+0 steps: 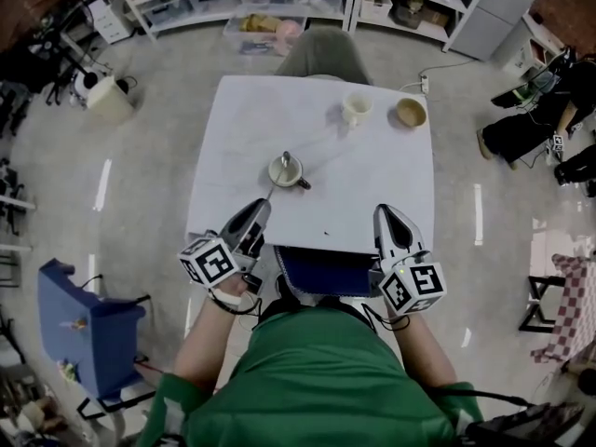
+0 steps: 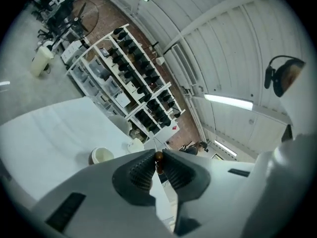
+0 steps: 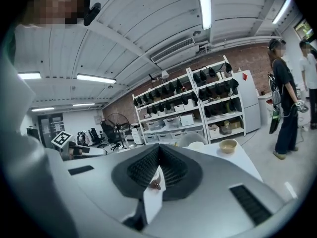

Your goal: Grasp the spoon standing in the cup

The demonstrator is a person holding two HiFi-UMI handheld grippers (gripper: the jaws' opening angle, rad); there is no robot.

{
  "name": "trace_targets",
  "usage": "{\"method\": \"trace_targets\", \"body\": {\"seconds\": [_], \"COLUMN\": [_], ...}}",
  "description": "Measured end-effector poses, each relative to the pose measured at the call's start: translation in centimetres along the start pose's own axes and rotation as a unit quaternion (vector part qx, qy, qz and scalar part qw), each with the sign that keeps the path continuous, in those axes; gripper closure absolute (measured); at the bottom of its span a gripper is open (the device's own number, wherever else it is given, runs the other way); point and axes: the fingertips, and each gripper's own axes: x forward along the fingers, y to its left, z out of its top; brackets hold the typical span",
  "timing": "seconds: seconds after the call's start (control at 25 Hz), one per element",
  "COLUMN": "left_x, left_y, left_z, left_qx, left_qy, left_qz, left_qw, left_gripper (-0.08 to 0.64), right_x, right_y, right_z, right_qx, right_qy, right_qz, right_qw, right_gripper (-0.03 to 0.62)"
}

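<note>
Head view: the spoon (image 1: pixel 277 177) runs as a thin slanted line from the mouth of the grey cup (image 1: pixel 297 178) down and left to the tips of the left gripper (image 1: pixel 260 207). Its rounded end shows over the cup's mouth; whether that end touches the cup cannot be told. The cup stands near the middle of the white counter (image 1: pixel 372 175), handle to the lower right.

Left gripper view: the jaws of the left gripper (image 2: pixel 157 152) are closed to a narrow slit on the spoon's near end. The spoon (image 2: pixel 151 135) projects forward from the slit as a thin pale strip. The cup itself is hidden below the jaws in this view.

Right gripper view: the jaws of the right gripper (image 3: pixel 158 150) meet at the tips with nothing between them. In the head view the right gripper (image 1: pixel 385 212) is over the near right part of the counter, well apart from the cup and spoon.

Far edge of the counter: a pale mug (image 1: pixel 356 108) and a tan bowl (image 1: pixel 410 112) stand side by side, apart from each other and well apart from the grey cup.
</note>
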Motion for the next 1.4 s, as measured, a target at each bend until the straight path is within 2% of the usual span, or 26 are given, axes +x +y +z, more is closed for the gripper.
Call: {"method": "trace_targets", "body": {"seconds": [0.12, 0.32, 0.44, 0.64, 0.96, 1.24, 1.4], "left_x": [-1.2, -3.2, -3.9, -4.2, -4.0, -3.5, -3.6], "left_y": [-2.3, -5.7, -7.3, -9.2, -10.9, -11.0, -10.5], "left_z": [1.1, 1.4, 1.5, 1.2, 1.0, 0.6, 0.4], "left_qx": [0.042, 0.067, 0.094, 0.117, 0.178, 0.228, 0.243], "left_qy": [-0.005, -0.011, -0.011, -0.01, 0.008, 0.017, 0.019], "left_qz": [-0.022, -0.076, -0.098, -0.13, -0.139, -0.119, -0.105], "left_qw": [0.9989, 0.9947, 0.9907, 0.9846, 0.9742, 0.9663, 0.9642], "left_gripper": [0.5, 0.5, 0.5, 0.5, 0.5, 0.5, 0.5], "right_x": [0.3, 0.2, 0.3, 0.4, 0.5, 0.3, 0.1], "right_y": [0.6, 1.8, 2.2, 2.2, 2.5, 2.2, 2.0], "right_z": [0.8, 1.8, 2.3, 2.4, 3.2, 3.5, 3.4], "right_qx": [-0.016, -0.032, -0.035, -0.037, -0.044, -0.052, -0.052], "right_qy": [-0.004, -0.014, -0.02, -0.021, -0.028, -0.032, -0.032], "right_qz": [0.006, 0.025, 0.036, 0.048, 0.061, 0.066, 0.066], "right_qw": [1.0, 0.999, 0.999, 0.998, 0.997, 0.996, 0.996], "right_gripper": [0.571, 0.571, 0.571, 0.571, 0.571, 0.571, 0.571]}}
